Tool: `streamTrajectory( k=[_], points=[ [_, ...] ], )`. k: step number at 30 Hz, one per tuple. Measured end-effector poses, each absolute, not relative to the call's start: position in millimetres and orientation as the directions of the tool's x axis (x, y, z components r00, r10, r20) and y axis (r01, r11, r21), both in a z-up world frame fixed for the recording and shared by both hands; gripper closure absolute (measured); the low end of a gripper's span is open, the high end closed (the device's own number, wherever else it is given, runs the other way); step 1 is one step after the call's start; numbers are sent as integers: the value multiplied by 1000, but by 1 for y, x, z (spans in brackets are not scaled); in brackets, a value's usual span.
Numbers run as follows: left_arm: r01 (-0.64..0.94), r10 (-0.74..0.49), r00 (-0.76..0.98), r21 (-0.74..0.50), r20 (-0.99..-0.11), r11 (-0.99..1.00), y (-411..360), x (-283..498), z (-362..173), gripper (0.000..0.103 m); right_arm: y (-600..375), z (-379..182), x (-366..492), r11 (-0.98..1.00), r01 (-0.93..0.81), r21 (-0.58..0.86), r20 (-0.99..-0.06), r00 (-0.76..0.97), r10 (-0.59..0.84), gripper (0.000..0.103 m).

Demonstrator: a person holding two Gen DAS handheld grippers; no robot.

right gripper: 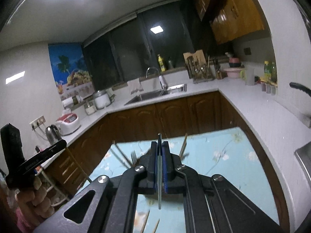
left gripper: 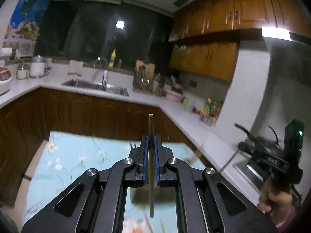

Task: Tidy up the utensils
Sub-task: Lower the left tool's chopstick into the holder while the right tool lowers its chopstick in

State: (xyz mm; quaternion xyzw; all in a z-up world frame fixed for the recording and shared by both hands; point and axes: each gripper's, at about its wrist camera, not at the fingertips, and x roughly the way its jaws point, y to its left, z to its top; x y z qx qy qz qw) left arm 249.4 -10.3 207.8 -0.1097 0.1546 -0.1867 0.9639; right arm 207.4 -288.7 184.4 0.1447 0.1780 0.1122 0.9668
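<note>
My left gripper [left gripper: 151, 142] is shut on a wooden chopstick [left gripper: 150, 124] that stands upright between its blue pads, above the table's light-blue flowered cloth [left gripper: 77, 155]. My right gripper [right gripper: 159, 143] is shut on a thin flat metal utensil [right gripper: 159, 194], seen edge-on; I cannot tell what kind it is. On the cloth below lie a fork [right gripper: 133, 156] and several loose chopsticks [right gripper: 183, 145]. Each gripper shows in the other's view, held by a hand: the right gripper [left gripper: 242, 147] at the right, the left gripper [right gripper: 63, 143] at the left.
An L-shaped white counter [left gripper: 175, 108] runs behind and to the right, with a sink [left gripper: 95, 86], a utensil rack [right gripper: 200, 71], jars and bottles. A rice cooker [right gripper: 68, 123] and a kettle [right gripper: 51, 134] stand at the left. Dark wooden cabinets [left gripper: 87, 114] border the table.
</note>
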Motion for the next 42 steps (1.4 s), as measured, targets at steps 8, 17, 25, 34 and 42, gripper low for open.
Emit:
streamTrajectory(
  k=[8, 17, 25, 34, 42],
  points=[
    [267, -322, 927, -266, -192, 926, -29, 308, 219, 98, -294, 205, 241, 942, -130, 308, -247, 946, 211, 98],
    [234, -297, 916, -240, -271, 942, -61, 336, 152, 98, -282, 153, 273, 948, -89, 307, -312, 931, 189, 98],
    [229, -307, 887, -250, -344, 941, -58, 338, 111, 98, -283, 110, 290, 934, -80, 349, -391, 893, 222, 98],
    [254, -335, 869, -252, -364, 934, -55, 340, 102, 97, -286, 99, 300, 922, -67, 381, -435, 867, 243, 98],
    [257, -337, 862, -246, -379, 935, -56, 344, 105, 97, -289, 99, 303, 923, -66, 380, -438, 866, 242, 95]
  ],
)
